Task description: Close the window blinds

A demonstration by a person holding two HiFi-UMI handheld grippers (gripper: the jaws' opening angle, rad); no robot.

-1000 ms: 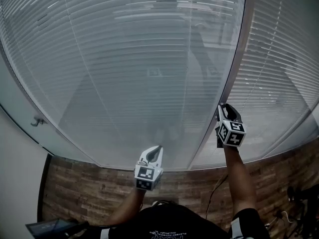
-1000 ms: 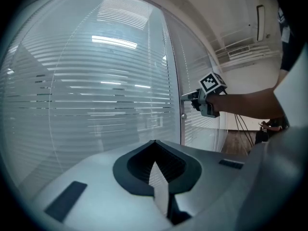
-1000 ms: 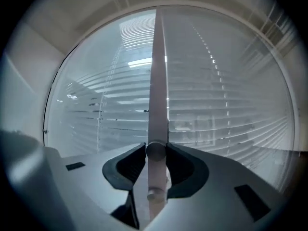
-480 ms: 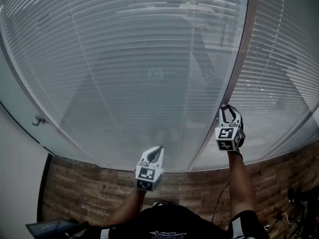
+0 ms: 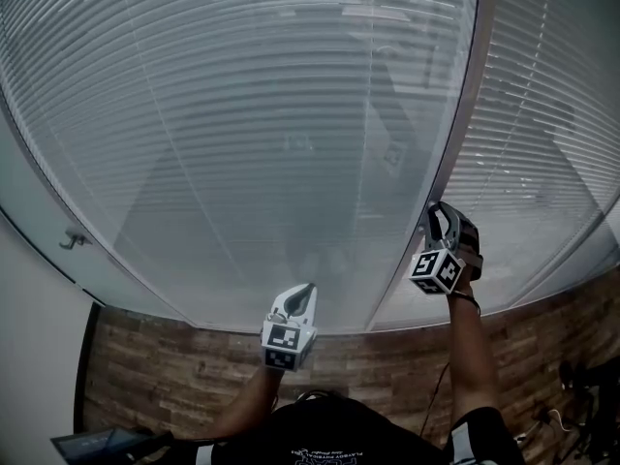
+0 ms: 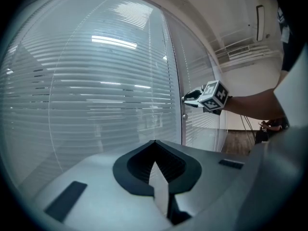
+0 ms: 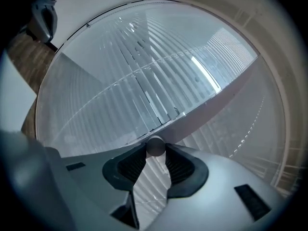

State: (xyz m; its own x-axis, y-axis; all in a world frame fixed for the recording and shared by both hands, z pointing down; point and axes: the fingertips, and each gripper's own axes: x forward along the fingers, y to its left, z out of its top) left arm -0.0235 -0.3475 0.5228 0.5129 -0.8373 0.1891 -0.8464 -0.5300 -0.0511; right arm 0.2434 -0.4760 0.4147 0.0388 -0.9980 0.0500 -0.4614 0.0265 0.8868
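Observation:
Horizontal slat blinds (image 5: 271, 114) hang behind the glass of a wide pane, and a second set (image 5: 542, 143) fills the pane to its right. A grey frame post (image 5: 467, 95) divides them. My right gripper (image 5: 438, 208) is at this post, low down, held level. In the right gripper view a small round grey knob (image 7: 155, 146) sits between the pads, and my right gripper (image 7: 155, 149) is shut on it; its jaws have just been closing on the knob. My left gripper (image 5: 306, 288) hangs lower and to the left, short of the glass, its jaws (image 6: 155, 142) shut on nothing.
A wood-pattern floor (image 5: 174, 376) runs below the window. A small handle (image 5: 70, 240) sticks out of the left frame. A dark device (image 5: 92, 444) lies at the lower left, and cables (image 5: 572, 395) at the lower right. The person's right forearm (image 5: 465, 337) reaches to the post.
The right gripper has rolled about its own axis at the post, so its marker cube now shows a different face. The left gripper has stayed where it was.

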